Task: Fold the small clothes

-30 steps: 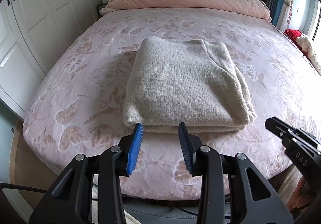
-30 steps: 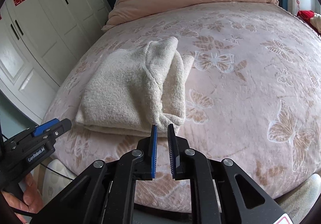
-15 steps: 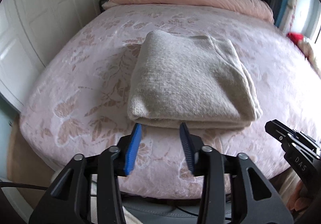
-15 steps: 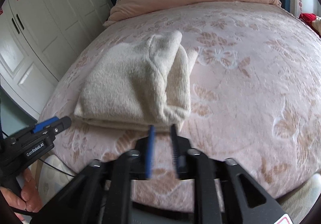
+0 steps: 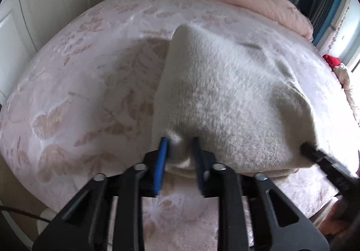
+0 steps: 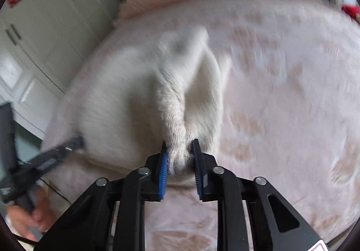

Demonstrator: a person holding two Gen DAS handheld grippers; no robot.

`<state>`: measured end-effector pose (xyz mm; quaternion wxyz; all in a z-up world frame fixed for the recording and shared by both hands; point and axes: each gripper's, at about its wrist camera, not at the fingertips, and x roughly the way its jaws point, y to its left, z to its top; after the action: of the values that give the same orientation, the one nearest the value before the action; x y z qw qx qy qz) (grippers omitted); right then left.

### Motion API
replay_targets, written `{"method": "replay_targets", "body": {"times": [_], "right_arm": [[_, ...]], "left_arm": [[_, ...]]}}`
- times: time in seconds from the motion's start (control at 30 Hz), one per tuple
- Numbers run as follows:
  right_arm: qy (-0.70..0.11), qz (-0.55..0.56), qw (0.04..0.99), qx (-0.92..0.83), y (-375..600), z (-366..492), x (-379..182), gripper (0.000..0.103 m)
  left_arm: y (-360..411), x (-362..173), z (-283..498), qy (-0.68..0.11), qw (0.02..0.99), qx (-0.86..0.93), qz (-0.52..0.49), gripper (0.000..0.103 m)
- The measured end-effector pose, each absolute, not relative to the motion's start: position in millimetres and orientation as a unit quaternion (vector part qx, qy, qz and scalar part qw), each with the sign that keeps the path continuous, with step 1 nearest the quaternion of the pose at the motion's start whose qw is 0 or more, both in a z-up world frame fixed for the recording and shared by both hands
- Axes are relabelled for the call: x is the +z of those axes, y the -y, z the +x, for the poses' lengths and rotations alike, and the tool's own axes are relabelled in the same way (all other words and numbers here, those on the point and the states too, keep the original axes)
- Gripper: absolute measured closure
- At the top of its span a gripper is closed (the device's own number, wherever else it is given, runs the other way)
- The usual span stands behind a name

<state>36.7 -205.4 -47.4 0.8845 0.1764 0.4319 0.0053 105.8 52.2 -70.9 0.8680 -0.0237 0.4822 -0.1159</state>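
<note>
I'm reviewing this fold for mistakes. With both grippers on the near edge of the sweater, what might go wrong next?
The left gripper pinches only a small tuft of the cream sweater, so it may slip out. The right gripper bunches several layers, so lifting may undo the folded stack. Both views are motion-blurred; a fast pull might drag it across the bedspread.

Daylit, motion-blurred, heavy fisheye.
Light enters from the window, right of the bed; bedspread sheen blows out near it. The folded sweater casts a soft shadow onto the bed at its left side. Right wrist view is smeared throughout, wardrobe doors least; left view is sharper mid-frame. Black vignette at corners, straight edges bowed.
</note>
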Motion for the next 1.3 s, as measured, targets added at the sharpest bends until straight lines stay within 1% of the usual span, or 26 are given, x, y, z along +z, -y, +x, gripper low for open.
{"method": "replay_targets", "body": {"times": [0.03, 0.1, 0.17, 0.2, 0.23, 0.27, 0.33, 0.5, 0.53, 0.57, 0.73, 0.77, 0.8, 0.83, 0.87, 0.9, 0.93, 0.97, 1.0, 1.03, 1.1, 1.17, 1.27, 1.3], "right_arm": [[-0.406, 0.165, 0.899, 0.008, 202.3, 32.2, -27.2, 0.085], [-0.389, 0.157, 0.908, 0.011, 199.2, 29.2, -13.7, 0.085], [-0.422, 0.147, 0.895, 0.002, 197.4, 36.5, -34.9, 0.084], [-0.455, 0.137, 0.880, -0.008, 196.9, 42.9, -58.1, 0.084], [-0.488, 0.131, 0.863, -0.014, 197.2, 48.3, -81.2, 0.081], [-0.486, 0.147, 0.861, -0.015, 200.0, 44.5, -94.1, 0.079], [-0.467, 0.164, 0.869, -0.015, 200.5, 36.8, -81.6, 0.073], [-0.426, 0.159, 0.890, -0.030, 199.4, 17.4, -43.3, 0.068], [-0.421, 0.155, 0.893, -0.036, 198.7, 14.9, -39.6, 0.065], [-0.418, 0.152, 0.895, -0.045, 199.2, 9.5, -35.9, 0.059], [-0.420, 0.159, 0.891, -0.067, 201.8, -8.0, -34.1, 0.051], [-0.423, 0.159, 0.889, -0.068, 201.9, -10.4, -35.7, 0.046], [-0.426, 0.162, 0.888, -0.064, 203.8, -10.2, -38.4, 0.044], [-0.428, 0.170, 0.886, -0.058, 206.0, -10.0, -41.5, 0.041], [-0.431, 0.184, 0.882, -0.047, 209.8, -6.5, -45.0, 0.034], [-0.434, 0.196, 0.878, -0.037, 214.2, -1.1, -48.5, 0.031], [-0.439, 0.203, 0.875, -0.030, 217.3, 4.4, -52.4, 0.028], [-0.444, 0.211, 0.870, -0.023, 221.0, 13.5, -58.7, 0.028], [-0.449, 0.220, 0.866, -0.017, 225.0, 20.0, -63.5, 0.027], [-0.454, 0.234, 0.860, -0.012, 229.0, 26.8, -68.7, 0.025], [-0.465, 0.273, 0.842, 0.003, 235.7, 42.8, -82.3, 0.025], [-0.475, 0.296, 0.829, 0.013, 234.5, 55.0, -93.3, 0.025], [-0.489, 0.315, 0.813, 0.029, 224.7, 67.8, -110.0, 0.024], [-0.489, 0.316, 0.812, 0.030, 222.5, 69.7, -112.6, 0.026]], "left_arm": [[-54.9, -64.8, 105.2, -0.475, 0.871, -0.121, -0.029, 0.085], [-60.4, -60.1, 105.8, -0.472, 0.874, -0.112, -0.031, 0.085], [-59.6, -75.2, 112.1, -0.487, 0.868, -0.095, -0.012, 0.084], [-57.4, -86.8, 115.2, -0.499, 0.862, -0.089, 0.001, 0.083], [-56.2, -92.0, 115.1, -0.503, 0.860, -0.089, 0.006, 0.082], [-55.3, -93.8, 113.9, -0.499, 0.862, -0.090, 0.014, 0.082], [-52.8, -88.0, 109.0, -0.489, 0.867, -0.091, 0.028, 0.082], [-54.4, -73.8, 96.9, -0.488, 0.868, -0.090, 0.027, 0.082], [-54.4, -71.7, 95.3, -0.488, 0.868, -0.090, 0.028, 0.082], [-53.4, -68.9, 91.1, -0.486, 0.868, -0.092, 0.027, 0.082], [-43.7, -59.0, 75.5, -0.474, 0.874, -0.099, 0.045, 0.075], [-41.2, -57.3, 73.1, -0.472, 0.875, -0.102, 0.048, 0.072], [-39.3, -56.4, 72.1, -0.471, 0.875, -0.104, 0.049, 0.070], [-38.4, -55.7, 71.9, -0.472, 0.874, -0.106, 0.047, 0.065], [-39.4, -54.4, 73.7, -0.473, 0.873, -0.112, 0.036, 0.056], [-43.0, -52.7, 76.5, -0.473, 0.873, -0.118, 0.020, 0.049], [-46.4, -51.5, 78.3, -0.471, 0.874, -0.119, 0.006, 0.037], [-57.2, -49.0, 84.5, -0.463, 0.877, -0.127, -0.032, 0.027], [-63.9, -48.5, 89.4, -0.458, 0.877, -0.133, -0.058, 0.021], [-72.2, -50.2, 96.9, -0.457, 0.875, -0.135, -0.085, 0.017], [-87.7, -61.3, 116.9, -0.474, 0.861, -0.132, -0.132, 0.017], [-95.4, -75.3, 133.0, -0.497, 0.847, -0.118, -0.150, 0.017], [-90.7, -89.8, 141.1, -0.515, 0.836, -0.123, -0.146, 0.017], [-85.4, -93.5, 141.0, -0.519, 0.833, -0.135, -0.139, 0.018]]}}
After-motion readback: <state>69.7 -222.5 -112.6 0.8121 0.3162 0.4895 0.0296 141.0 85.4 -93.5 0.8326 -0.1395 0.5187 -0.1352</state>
